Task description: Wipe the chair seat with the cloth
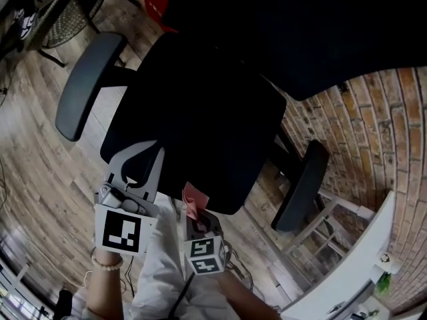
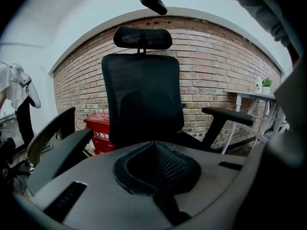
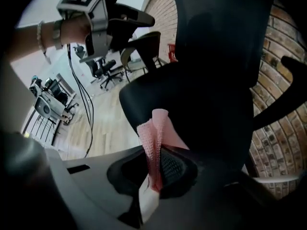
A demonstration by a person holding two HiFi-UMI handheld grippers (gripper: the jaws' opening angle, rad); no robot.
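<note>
A black office chair fills the head view, its seat (image 1: pixel 207 129) just ahead of both grippers. My right gripper (image 1: pixel 193 210) is shut on a pink cloth (image 1: pixel 194 201) at the seat's near edge; the folded cloth (image 3: pixel 154 143) sticks up between the jaws, over the seat (image 3: pixel 192 99). My left gripper (image 1: pixel 148 155) hangs beside it at the seat's near left corner, jaws closed together with nothing in them. It faces the backrest (image 2: pixel 141 99) and shows again as the left gripper (image 3: pixel 136 17) at the top left of the right gripper view.
Armrests (image 1: pixel 87 82) (image 1: pixel 301 185) flank the seat. A red box (image 2: pixel 98 131) stands against the brick wall (image 2: pixel 216 66) behind the chair. A white table (image 2: pixel 254 96) with a small plant is at the right. Another chair (image 1: pixel 67 15) stands on the wood floor at the left.
</note>
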